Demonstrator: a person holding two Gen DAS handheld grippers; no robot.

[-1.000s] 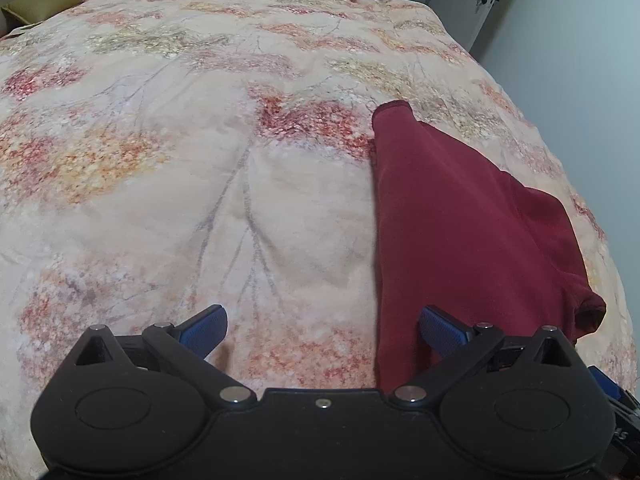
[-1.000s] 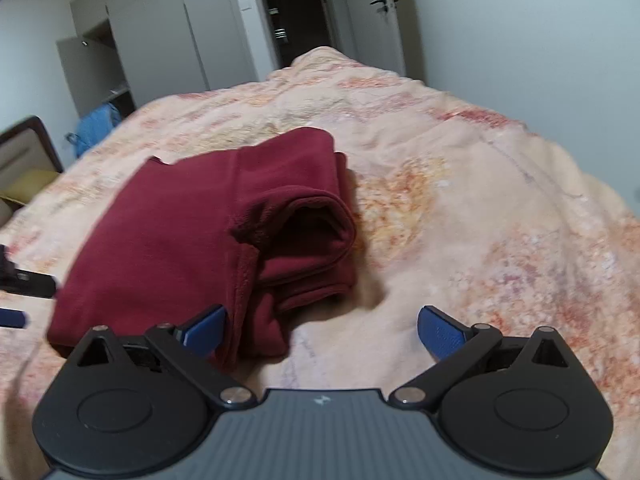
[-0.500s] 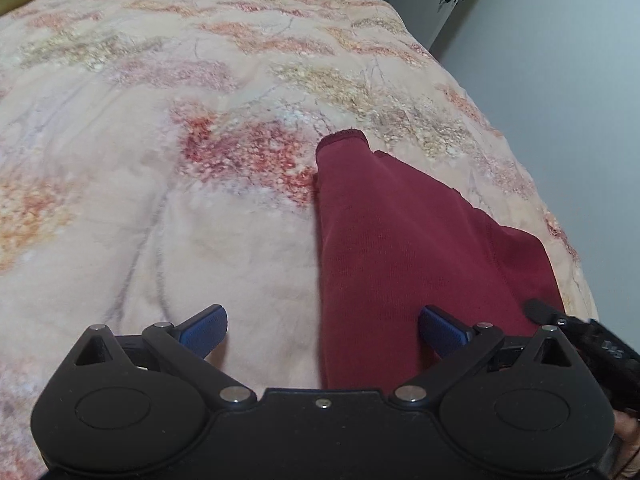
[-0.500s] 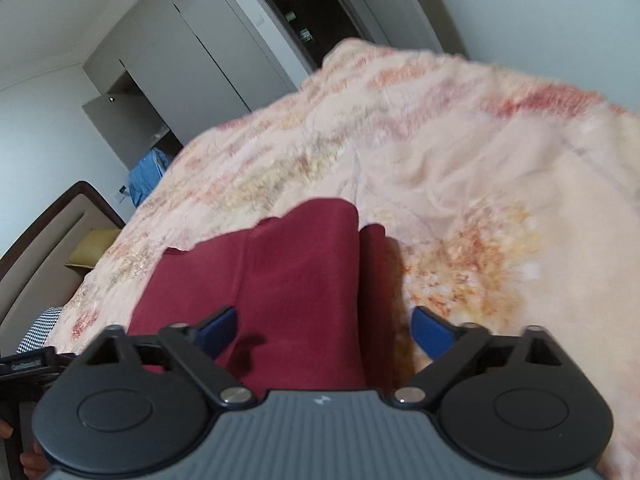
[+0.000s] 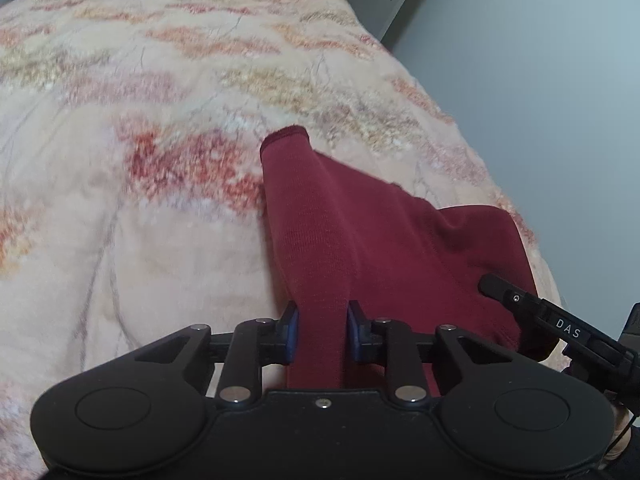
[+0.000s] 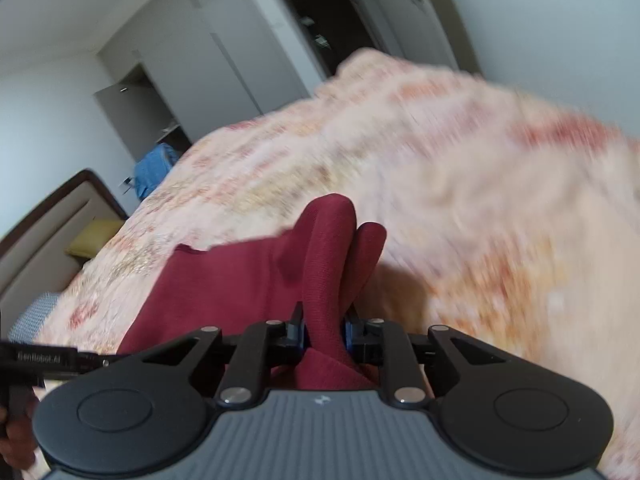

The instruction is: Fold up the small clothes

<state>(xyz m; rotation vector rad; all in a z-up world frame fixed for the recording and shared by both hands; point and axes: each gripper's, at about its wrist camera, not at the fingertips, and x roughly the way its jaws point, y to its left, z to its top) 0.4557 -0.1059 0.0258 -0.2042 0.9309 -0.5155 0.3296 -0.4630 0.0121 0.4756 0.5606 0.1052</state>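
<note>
Both claws angle down at the bed (image 5: 140,240) — left claw (image 5: 321,334), right claw (image 6: 323,330) — closing on maroon garment (image 5: 360,232) folds.

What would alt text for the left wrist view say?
The left gripper is closing its blue pads on a bunched edge of a dark red garment lying on a floral bedspread. The right gripper's black body enters at lower right, resting on the same garment.

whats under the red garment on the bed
The red garment lies on the flowered bedspread, the only thing seen beneath it. Its near edge is pinched up in both claws, which are closing. Anything under its middle is covered.
</note>
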